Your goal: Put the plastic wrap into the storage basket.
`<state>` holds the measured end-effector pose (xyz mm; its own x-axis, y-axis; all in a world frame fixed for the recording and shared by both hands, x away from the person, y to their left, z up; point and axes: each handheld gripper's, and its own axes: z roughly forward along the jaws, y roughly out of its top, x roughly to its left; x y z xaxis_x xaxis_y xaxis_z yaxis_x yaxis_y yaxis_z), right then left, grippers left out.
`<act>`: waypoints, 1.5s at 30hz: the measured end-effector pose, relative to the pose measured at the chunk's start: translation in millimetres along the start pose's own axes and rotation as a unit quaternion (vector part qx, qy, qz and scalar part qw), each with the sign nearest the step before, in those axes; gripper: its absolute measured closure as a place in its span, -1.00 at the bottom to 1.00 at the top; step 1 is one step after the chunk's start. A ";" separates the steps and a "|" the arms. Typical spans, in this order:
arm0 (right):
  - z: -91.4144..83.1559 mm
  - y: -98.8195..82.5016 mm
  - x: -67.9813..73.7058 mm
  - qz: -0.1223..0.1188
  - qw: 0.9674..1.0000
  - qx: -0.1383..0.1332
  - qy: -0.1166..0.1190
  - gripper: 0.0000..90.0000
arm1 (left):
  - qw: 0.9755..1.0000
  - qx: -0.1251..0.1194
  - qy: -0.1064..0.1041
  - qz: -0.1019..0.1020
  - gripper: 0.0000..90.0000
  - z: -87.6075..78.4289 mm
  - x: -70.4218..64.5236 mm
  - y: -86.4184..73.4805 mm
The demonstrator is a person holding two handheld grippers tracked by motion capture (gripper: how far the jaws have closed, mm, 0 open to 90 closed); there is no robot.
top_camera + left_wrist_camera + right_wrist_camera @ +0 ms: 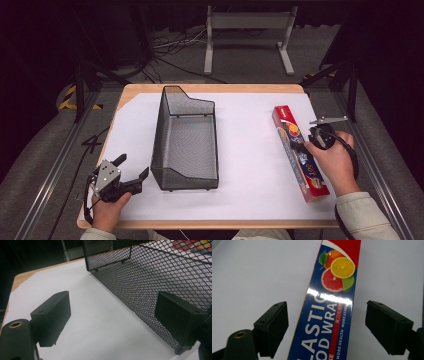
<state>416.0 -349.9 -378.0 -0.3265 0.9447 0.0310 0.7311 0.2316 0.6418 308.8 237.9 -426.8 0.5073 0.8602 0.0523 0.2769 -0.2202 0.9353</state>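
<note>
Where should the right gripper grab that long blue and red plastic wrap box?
Probably across the middle of the long blue and red plastic wrap box, from above. It lies flat on the white sheet, so its narrow width fits between the open right gripper, whose jaws already straddle it.

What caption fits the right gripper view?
Open right gripper poised above a plastic food wrap box lying on white paper.
</note>
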 end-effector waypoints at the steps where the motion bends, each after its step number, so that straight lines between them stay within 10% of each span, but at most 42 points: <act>1: 2.1 -0.3 0.1 0.005 1.000 0.007 0.002 -0.61 | 1.000 0.000 0.000 0.000 -0.68 0.0 0.0 0.0; 23: 35.7 -6.2 12.6 0.030 0.993 0.114 -0.032 -0.36 | 1.000 -0.002 0.001 0.000 -0.68 -0.6 0.2 0.0; 45: 19.4 -1.7 15.3 0.080 0.991 0.098 -0.054 -0.13 | 1.000 -0.001 0.003 -0.001 -0.68 -0.3 0.1 -0.2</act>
<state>421.3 -331.4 -393.5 -0.1392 0.9898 0.0314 0.8738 0.1078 0.4742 308.6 238.2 -426.9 0.5019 0.8633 0.0531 0.2752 -0.2177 0.9364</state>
